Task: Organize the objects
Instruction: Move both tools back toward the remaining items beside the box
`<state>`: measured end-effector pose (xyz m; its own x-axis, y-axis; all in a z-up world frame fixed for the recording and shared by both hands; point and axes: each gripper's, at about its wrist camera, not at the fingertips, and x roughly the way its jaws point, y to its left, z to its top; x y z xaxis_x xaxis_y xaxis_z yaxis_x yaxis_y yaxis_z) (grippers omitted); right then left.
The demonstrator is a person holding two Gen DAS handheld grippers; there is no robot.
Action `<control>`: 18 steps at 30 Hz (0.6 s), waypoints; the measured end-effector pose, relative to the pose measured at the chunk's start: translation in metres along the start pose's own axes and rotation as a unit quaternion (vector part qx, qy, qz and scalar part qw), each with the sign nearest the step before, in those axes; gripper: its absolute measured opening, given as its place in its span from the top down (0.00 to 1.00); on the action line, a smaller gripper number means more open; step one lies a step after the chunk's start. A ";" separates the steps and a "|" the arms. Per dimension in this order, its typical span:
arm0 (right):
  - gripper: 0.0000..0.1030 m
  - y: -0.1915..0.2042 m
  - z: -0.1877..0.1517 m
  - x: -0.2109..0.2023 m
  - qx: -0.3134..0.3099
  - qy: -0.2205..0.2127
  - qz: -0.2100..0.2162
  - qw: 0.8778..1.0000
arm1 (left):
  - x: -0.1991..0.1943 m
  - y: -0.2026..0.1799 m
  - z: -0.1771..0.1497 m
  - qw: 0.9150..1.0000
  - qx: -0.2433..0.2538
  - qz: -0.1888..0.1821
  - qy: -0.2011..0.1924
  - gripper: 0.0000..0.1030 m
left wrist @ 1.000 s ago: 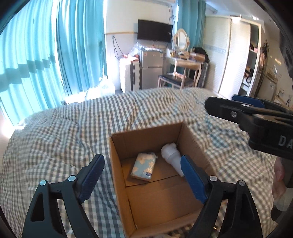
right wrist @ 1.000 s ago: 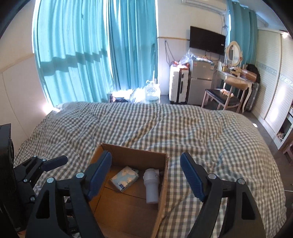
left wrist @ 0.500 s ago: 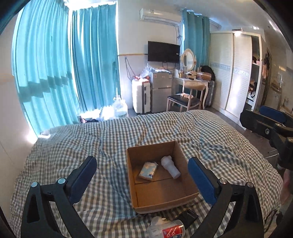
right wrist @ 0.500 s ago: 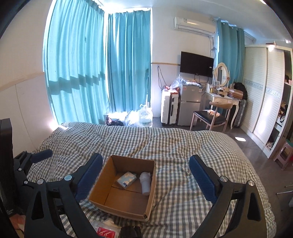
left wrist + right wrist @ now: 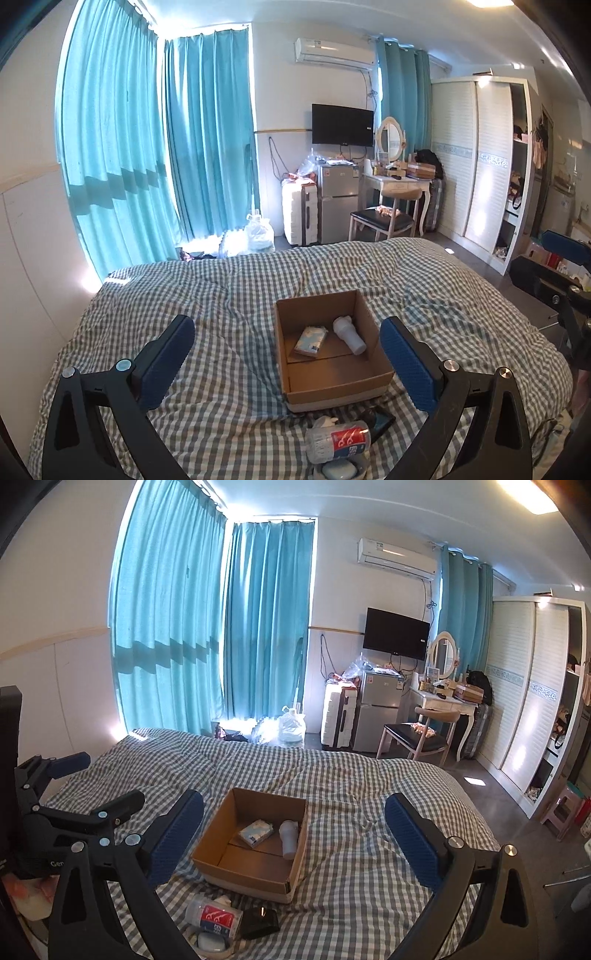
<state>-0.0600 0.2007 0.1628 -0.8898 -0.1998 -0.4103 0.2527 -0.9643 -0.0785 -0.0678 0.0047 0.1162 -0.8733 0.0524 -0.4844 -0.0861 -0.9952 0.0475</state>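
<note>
L gripper (image 5: pixel 286 360) & R gripper (image 5: pixel 293 840): blue-padded jaws have just been opening, now spread wide w/ nothing between them. Nearest on the grey-white checked bedspread (image 5: pixel 221 295) lie a clear cylindrical tub w/ red label (image 5: pixel 338 441) & a small black case (image 5: pixel 260 919), just in front of the open brown cardboard box (image 5: pixel 332 391). Inside the box, at its far end: a flat pale-blue tissue pack (image 5: pixel 312 339) beside a white plastic bottle (image 5: pixel 349 334) on its side.

My tongs' pads (image 5: pixel 168 360) are blue, dimpled rubber on matt black plastic arms with bright metal screws. The box (image 5: pixel 332 387) is plain matt brown cardboard; the bed (image 5: pixel 184 295) wears soft, creased checked cloth. The near jar (image 5: pixel 338 443) looks glossy clear plastic.
</note>
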 end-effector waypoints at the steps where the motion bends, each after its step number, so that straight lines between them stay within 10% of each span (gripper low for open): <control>1: 0.04 0.002 -0.004 -0.002 -0.002 0.002 0.002 1.000 | -0.002 0.002 -0.004 1.000 -0.001 0.002 0.000 0.00; 18: 0.04 0.026 -0.146 0.062 -0.012 0.113 0.056 0.992 | 0.050 0.007 -0.144 0.995 -0.006 0.030 0.095 0.00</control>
<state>-0.0528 0.1890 0.0029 -0.7482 -0.2592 -0.6108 0.3566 -0.9334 -0.0408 -0.0434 -0.0120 -0.0335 -0.7697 -0.0230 -0.6380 -0.0301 -0.9969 0.0723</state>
